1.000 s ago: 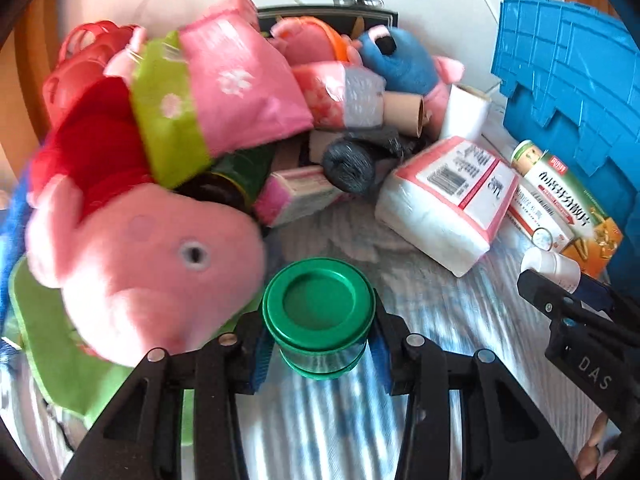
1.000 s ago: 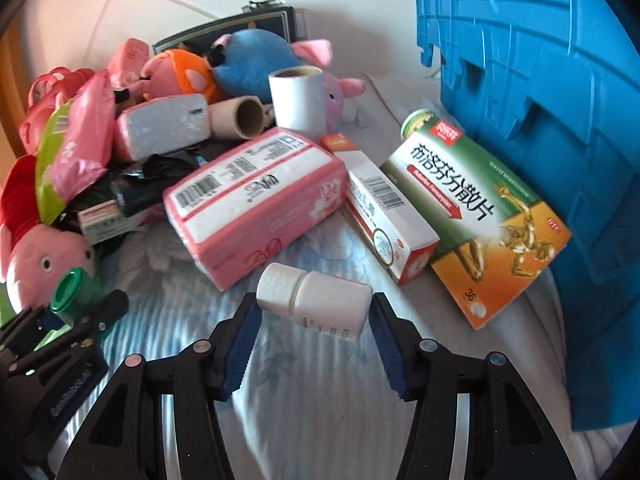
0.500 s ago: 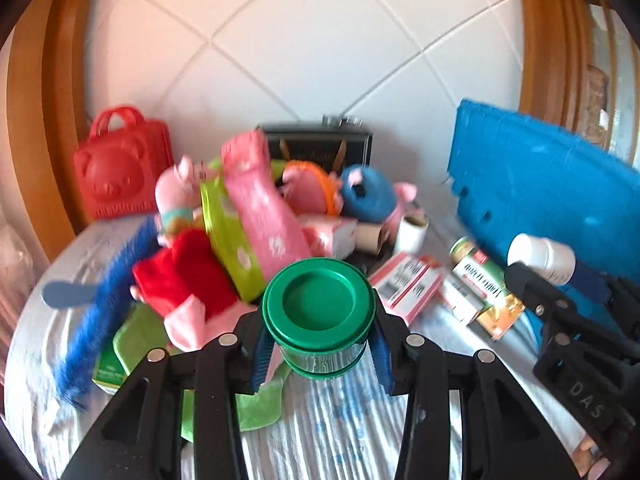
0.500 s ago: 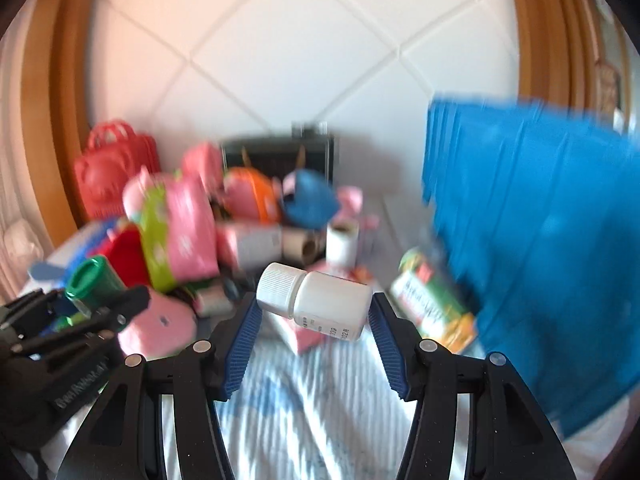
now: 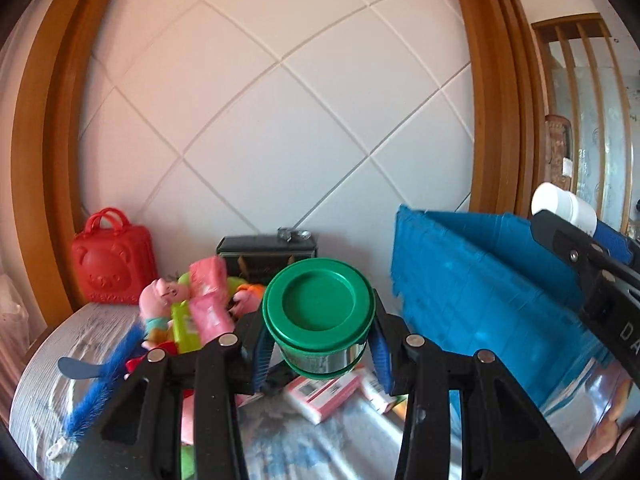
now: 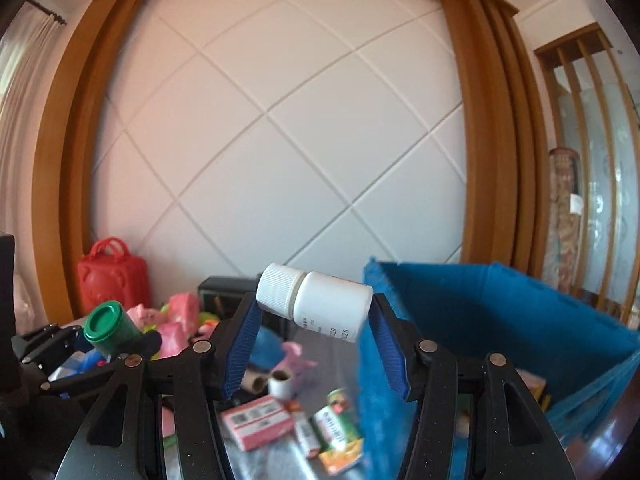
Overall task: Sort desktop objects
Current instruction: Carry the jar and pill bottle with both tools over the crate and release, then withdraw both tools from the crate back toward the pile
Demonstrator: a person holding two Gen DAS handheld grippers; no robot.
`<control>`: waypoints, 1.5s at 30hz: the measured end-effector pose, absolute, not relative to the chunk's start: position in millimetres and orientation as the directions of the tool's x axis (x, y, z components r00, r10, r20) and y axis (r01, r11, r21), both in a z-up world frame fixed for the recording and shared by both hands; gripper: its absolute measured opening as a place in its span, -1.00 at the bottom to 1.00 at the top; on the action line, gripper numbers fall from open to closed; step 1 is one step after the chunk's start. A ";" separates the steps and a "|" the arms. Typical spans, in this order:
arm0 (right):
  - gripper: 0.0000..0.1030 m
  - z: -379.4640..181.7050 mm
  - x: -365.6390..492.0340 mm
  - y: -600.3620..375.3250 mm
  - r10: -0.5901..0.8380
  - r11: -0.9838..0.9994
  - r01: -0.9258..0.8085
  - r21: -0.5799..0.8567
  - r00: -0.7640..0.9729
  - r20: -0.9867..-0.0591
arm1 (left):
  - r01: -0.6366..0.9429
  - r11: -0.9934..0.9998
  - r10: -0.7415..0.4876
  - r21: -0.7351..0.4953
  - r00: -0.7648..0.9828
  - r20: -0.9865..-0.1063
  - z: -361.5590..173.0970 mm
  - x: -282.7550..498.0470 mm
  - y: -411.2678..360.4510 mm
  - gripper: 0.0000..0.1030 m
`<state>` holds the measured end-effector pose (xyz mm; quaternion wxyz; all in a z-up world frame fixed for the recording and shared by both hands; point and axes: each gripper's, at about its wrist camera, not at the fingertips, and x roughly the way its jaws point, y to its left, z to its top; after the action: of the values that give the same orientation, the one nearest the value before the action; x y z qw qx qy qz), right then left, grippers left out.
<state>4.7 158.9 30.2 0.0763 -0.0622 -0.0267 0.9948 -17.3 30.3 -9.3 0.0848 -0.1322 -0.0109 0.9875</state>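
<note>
My left gripper (image 5: pixel 319 344) is shut on a green-lidded jar (image 5: pixel 318 314) and holds it high above the table. It also shows in the right wrist view (image 6: pixel 112 326), left of my right gripper (image 6: pixel 316 338). My right gripper is shut on a white pill bottle (image 6: pixel 316 300) lying sideways, cap to the left, level with the near corner of the blue crate (image 6: pixel 500 320). The bottle's cap also shows in the left wrist view (image 5: pixel 560 208), above the crate (image 5: pixel 480 280).
Below lie plush toys (image 5: pixel 168 296), pink packets (image 5: pixel 208 300), a pink box (image 6: pixel 256 420), medicine boxes (image 6: pixel 336 436), a paper roll (image 6: pixel 282 382). A red bag (image 5: pixel 112 264) and a dark box (image 5: pixel 268 248) stand at the wall. The crate holds a few items (image 6: pixel 532 388).
Both grippers have risen well above the table with their objects and tilted up toward the wall. The clutter now looks smaller and lower, and the crate's open top has come into view.
</note>
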 end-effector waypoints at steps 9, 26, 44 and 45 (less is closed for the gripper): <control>0.08 36.8 30.1 310.0 0.299 -0.948 -0.287 -0.140 -0.951 -0.079 | -0.235 -0.971 0.240 -0.045 -0.949 -0.207 27.4 -12.0 184.9 -0.21; 0.08 -11.3 -1.4 483.9 0.454 -0.891 -0.405 -0.206 -0.819 -0.351 | -0.318 -0.947 0.248 0.047 -0.816 -0.522 -7.6 -56.9 369.1 -0.21; 0.73 -16.5 -0.2 493.6 0.443 -0.896 -0.387 -0.220 -0.827 -0.348 | -0.298 -0.953 0.231 0.061 -0.838 -0.495 -3.4 -47.8 361.3 0.18; 0.82 -15.4 1.1 491.8 0.445 -0.894 -0.389 -0.222 -0.829 -0.338 | -0.295 -0.954 0.229 0.059 -0.839 -0.493 -2.9 -46.9 359.2 0.19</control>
<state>1.1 491.8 -15.4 0.2186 -0.1938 -0.0718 0.9537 -46.9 359.2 -2.9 0.1369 -0.2482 0.0664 0.9567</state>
